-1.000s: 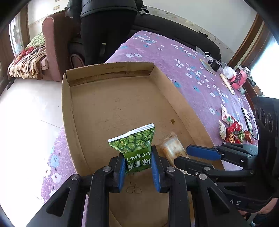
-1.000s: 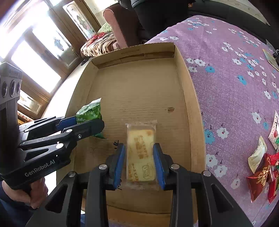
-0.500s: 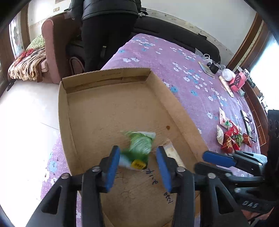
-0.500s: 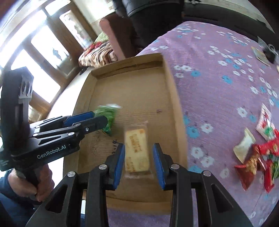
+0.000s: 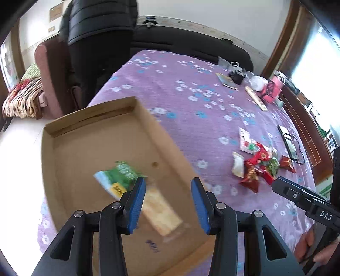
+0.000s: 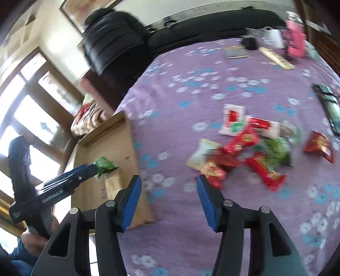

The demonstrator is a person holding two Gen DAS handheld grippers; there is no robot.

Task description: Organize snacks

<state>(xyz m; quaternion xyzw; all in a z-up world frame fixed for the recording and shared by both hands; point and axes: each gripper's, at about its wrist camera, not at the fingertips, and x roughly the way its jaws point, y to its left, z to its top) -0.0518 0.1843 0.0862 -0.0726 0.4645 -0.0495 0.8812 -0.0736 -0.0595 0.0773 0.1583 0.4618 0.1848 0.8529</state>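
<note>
The left gripper [image 5: 168, 200] hangs over the near end of the cardboard box [image 5: 48, 169]. Its blue fingers [image 5: 136, 203] stand apart and nothing is between them. The right gripper [image 6: 167, 200] is over the purple flowered cloth [image 6: 244, 85], just past the box's side wall. Its jaws have just been opening, and they hold nothing.

Much here is blurry. The green snack bag [image 5: 119, 178] lies in the box, smeared, so its words cannot be read. The pale biscuit pack [image 5: 161, 210] lies just beside it, partly behind the left gripper's finger. In the right view the other gripper covers part of the green bag.

The pile of snacks [image 6: 250, 152] sits on the cloth, well apart from the box: red, green and white packets, lying over each other. How many there are is hard to tell.

A person in a dark jacket [image 5: 99, 19] stands at the far end, cut off at the top.
</note>
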